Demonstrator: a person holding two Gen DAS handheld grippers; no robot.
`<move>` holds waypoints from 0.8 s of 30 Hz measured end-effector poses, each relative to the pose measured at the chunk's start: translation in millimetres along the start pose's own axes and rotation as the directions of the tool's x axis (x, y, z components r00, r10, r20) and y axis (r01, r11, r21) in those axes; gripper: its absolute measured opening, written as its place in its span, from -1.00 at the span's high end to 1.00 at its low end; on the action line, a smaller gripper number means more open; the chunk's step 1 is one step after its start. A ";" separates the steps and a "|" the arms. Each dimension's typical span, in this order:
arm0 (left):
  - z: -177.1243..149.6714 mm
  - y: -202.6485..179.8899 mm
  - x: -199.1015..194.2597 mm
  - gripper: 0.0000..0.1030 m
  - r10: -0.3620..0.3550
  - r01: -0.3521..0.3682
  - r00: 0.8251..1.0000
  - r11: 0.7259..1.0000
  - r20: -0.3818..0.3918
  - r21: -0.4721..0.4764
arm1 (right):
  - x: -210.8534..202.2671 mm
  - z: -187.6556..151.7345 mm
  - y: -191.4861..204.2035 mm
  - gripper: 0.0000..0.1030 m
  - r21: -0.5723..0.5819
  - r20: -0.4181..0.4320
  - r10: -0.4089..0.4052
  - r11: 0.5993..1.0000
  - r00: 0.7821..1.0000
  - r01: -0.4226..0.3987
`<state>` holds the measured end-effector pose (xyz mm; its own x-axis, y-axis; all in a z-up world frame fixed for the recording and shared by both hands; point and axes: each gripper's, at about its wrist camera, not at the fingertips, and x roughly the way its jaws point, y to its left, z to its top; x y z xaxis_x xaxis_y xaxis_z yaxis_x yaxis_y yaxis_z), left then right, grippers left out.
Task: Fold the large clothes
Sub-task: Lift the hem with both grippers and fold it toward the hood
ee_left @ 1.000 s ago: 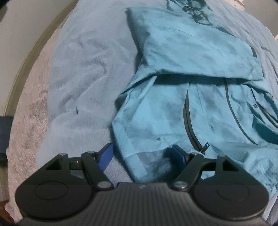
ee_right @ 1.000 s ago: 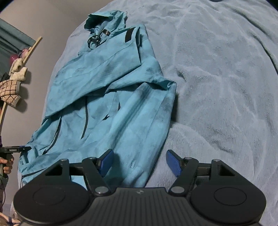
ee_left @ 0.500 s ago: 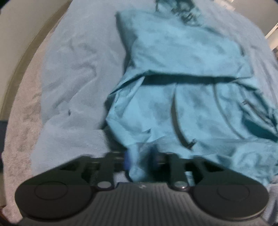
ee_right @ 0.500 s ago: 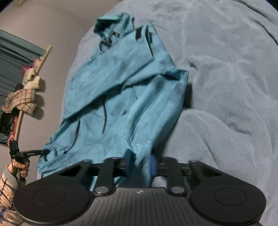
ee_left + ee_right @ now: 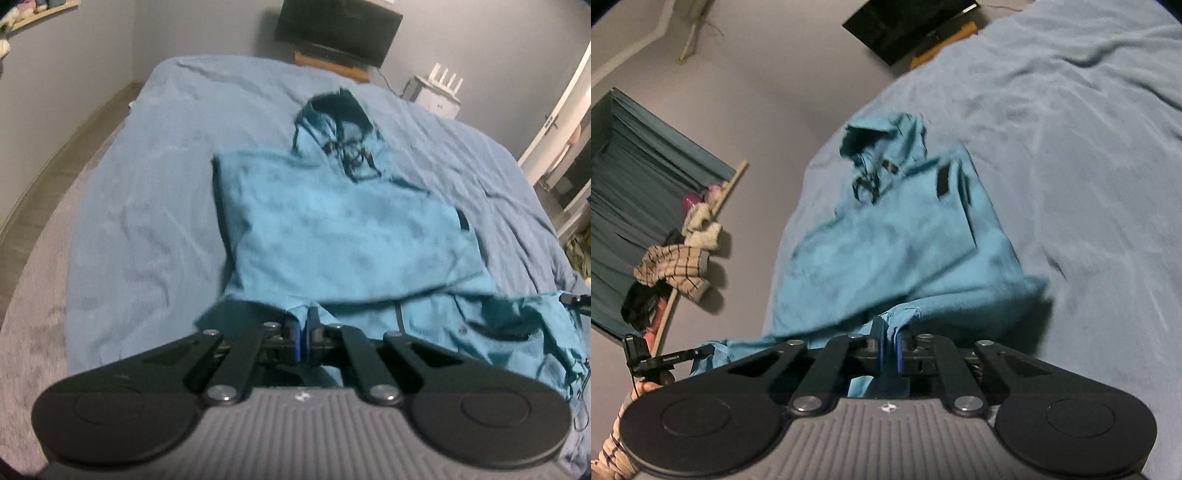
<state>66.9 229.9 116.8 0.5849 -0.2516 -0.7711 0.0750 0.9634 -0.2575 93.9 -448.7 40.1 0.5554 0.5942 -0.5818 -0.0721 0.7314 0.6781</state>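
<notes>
So the teal jacket is lying flat on the blue bedspread, hood toward the far end, sleeves already folded across the chest. Makes sense that both grabs are on the bottom hem, one near each corner: looks like the plan is to bring the hem up toward the hood. The left gripper has its jaws pinched tight on the hem, and the right gripper is clamped on fabric too, though it's blurry there. Both are angled down at the bed, hem raised off the cover.
</notes>
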 end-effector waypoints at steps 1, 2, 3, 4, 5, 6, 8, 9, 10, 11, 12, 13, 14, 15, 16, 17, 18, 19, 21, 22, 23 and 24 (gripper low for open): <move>8.0 0.0 2.3 1.00 0.000 0.000 1.000 1.000 0.009 -0.007 | 5.3 7.3 1.7 0.87 -0.005 0.005 0.006 1.000 1.000 -0.005; 15.2 1.0 4.3 1.00 -0.001 0.001 1.000 1.000 0.017 -0.013 | 11.1 13.4 4.0 0.88 -0.011 0.012 0.007 1.000 1.000 -0.007; 21.8 2.4 7.0 1.00 -0.005 0.005 1.000 1.000 0.024 -0.021 | 17.9 20.4 5.9 0.88 -0.011 0.021 0.012 1.000 1.000 -0.012; 31.1 5.9 10.2 1.00 -0.010 0.011 0.999 0.999 0.030 -0.032 | 23.6 27.4 6.0 0.88 -0.006 0.030 0.018 1.000 0.999 -0.018; 38.3 7.5 14.2 1.00 -0.009 0.011 0.999 0.999 0.035 -0.041 | 29.3 35.9 5.2 0.88 -0.001 0.040 0.022 1.000 0.999 -0.022; 46.0 9.6 19.3 1.00 -0.008 0.010 0.999 0.999 0.038 -0.049 | 35.2 43.5 4.4 0.88 0.006 0.051 0.026 1.000 0.998 -0.027; 60.3 15.4 33.0 1.00 -0.008 0.010 0.999 0.997 0.038 -0.071 | 48.1 60.8 -0.2 0.88 0.025 0.071 0.028 0.999 0.997 -0.029; 68.6 19.9 40.5 1.00 -0.008 0.011 0.999 0.996 0.036 -0.086 | 54.7 68.3 -2.9 0.88 0.036 0.079 0.025 0.999 0.997 -0.028; 76.0 25.0 49.7 1.00 -0.008 0.011 0.999 0.995 0.033 -0.101 | 63.0 77.0 -6.1 0.88 0.046 0.088 0.019 0.999 0.996 -0.023; 82.5 30.1 57.1 1.00 -0.008 0.011 1.000 0.993 0.029 -0.115 | 72.0 85.8 -9.9 0.88 0.056 0.096 0.011 0.998 0.995 -0.016; 90.8 36.1 66.2 1.00 -0.006 0.009 1.000 0.991 0.026 -0.133 | 82.0 95.6 -15.2 0.88 0.073 0.103 0.003 0.997 0.995 -0.010; 98.1 42.5 75.7 1.00 -0.004 0.007 1.000 0.989 0.021 -0.151 | 91.4 104.3 -20.0 0.88 0.087 0.110 -0.003 0.996 0.994 -0.006; 104.7 48.4 85.1 1.00 -0.002 0.005 1.000 0.986 0.016 -0.167 | 101.0 113.1 -25.0 0.89 0.101 0.115 -0.011 0.995 0.993 -0.001; 110.8 53.3 95.4 1.00 0.004 -0.002 1.000 0.984 0.010 -0.178 | 112.9 121.3 -30.3 0.89 0.114 0.118 -0.022 0.993 0.993 0.009; 117.2 58.9 105.6 1.00 0.012 -0.011 1.000 0.982 0.002 -0.187 | 123.7 130.7 -35.9 0.89 0.128 0.121 -0.035 0.992 0.992 0.019; 123.5 65.0 116.3 1.00 0.018 -0.019 1.000 0.979 -0.006 -0.202 | 134.4 138.9 -41.5 0.89 0.139 0.123 -0.047 0.990 0.991 0.029; 128.5 70.4 126.1 1.00 0.021 -0.024 1.000 0.977 -0.013 -0.214 | 145.5 146.1 -47.8 0.89 0.150 0.126 -0.061 0.988 0.990 0.042; 134.2 75.1 136.8 1.00 0.026 -0.030 0.999 0.974 -0.019 -0.225 | 156.5 153.9 -53.7 0.89 0.167 0.127 -0.073 0.985 0.989 0.051; 145.2 83.9 157.7 1.00 0.036 -0.042 0.999 0.969 -0.030 -0.243 | 179.8 167.5 -65.9 0.90 0.186 0.130 -0.100 0.980 0.986 0.075; 151.1 88.3 169.4 1.00 0.040 -0.048 0.999 0.966 -0.036 -0.253 | 190.6 174.4 -71.5 0.90 0.199 0.133 -0.113 0.976 0.985 0.085; 155.9 93.9 180.1 1.00 0.047 -0.056 0.998 0.962 -0.040 -0.268 | 201.8 182.6 -77.9 0.90 0.211 0.138 -0.126 0.973 0.982 0.095; 160.7 99.7 190.5 1.00 0.049 -0.060 0.998 0.956 -0.046 -0.288 | 210.1 186.7 -84.9 0.90 0.225 0.141 -0.137 0.969 0.981 0.102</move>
<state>315.6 292.9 37.8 0.5501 -0.2080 -0.8087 -0.1962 0.9092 -0.3673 371.5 -448.4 -55.9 0.6715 0.4354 -0.5995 0.1736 0.6941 0.6986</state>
